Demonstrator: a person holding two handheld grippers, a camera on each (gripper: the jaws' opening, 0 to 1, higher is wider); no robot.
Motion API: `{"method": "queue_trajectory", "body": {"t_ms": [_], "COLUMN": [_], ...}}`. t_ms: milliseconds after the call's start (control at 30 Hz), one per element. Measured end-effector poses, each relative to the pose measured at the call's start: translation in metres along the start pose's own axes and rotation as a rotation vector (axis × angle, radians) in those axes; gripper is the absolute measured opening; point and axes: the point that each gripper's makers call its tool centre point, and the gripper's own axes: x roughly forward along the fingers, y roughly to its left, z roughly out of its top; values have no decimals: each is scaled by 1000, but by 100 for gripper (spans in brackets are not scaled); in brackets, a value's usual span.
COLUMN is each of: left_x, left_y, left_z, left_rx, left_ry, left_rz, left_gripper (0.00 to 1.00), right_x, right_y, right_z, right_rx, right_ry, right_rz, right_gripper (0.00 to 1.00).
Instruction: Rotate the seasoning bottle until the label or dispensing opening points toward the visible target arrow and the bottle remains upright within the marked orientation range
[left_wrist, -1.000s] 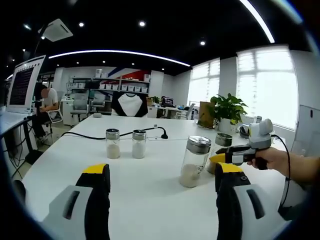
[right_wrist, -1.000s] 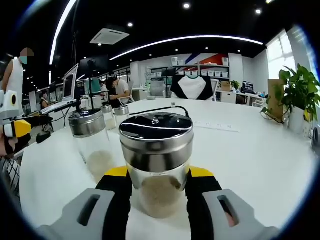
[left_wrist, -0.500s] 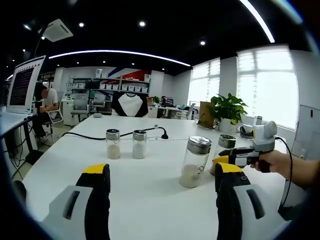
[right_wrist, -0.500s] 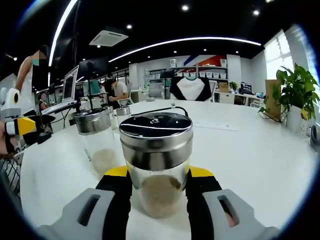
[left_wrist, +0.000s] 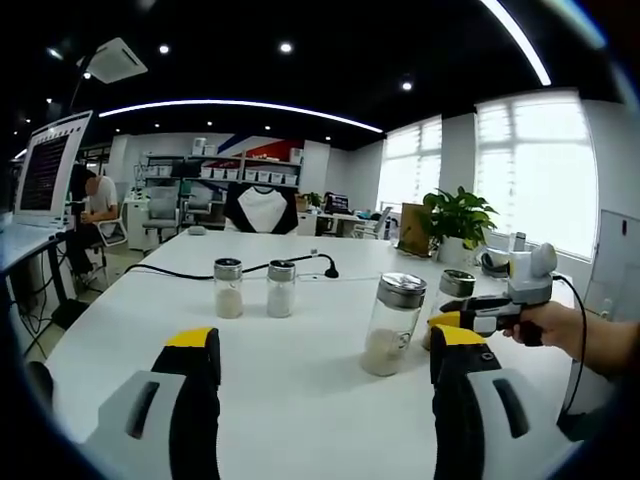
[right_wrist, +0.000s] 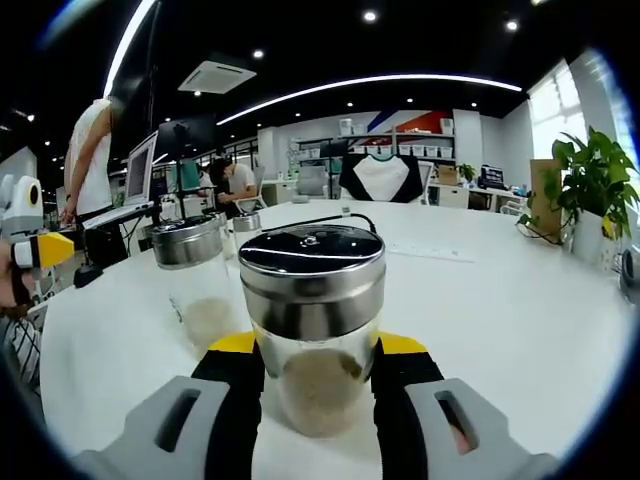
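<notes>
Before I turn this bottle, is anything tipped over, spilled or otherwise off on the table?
Nothing stands out. The seasoning bottle stands upright between the right gripper jaws, lid on. The neighbouring bottle and the two small shakers are upright too, and I see no spill on the white table. No target arrow can be made out.

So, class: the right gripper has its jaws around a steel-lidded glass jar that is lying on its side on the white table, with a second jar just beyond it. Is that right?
Not quite. The jar is not on its side: the right gripper view shows it standing upright, lid on top, between the jaws of the right gripper. The rest holds: it is on the white table, with a second jar just beyond it.
</notes>
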Motion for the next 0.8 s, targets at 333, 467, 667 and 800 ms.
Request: {"method": "queue_trajectory", "body": {"t_ms": [333, 467, 667, 800], "left_x": [0, 0, 0, 1], "left_y": [1, 2, 1, 0], "left_z": [-1, -1, -1, -1], "left_rx": [-2, -2, -2, 0], "left_ry": [1, 2, 2, 4], "left_rz": [3, 4, 4, 1], "left_gripper": [91, 91, 91, 91], "right_x": [-1, -1, -1, -2], "right_y": [-1, -1, -1, -2], "right_z": [0, 0, 0, 0], "right_rx": [0, -6, -14, -23], "right_ry": [1, -3, 4, 10], "right_rz": [3, 11, 38, 72], "right_gripper": [41, 41, 41, 41]}}
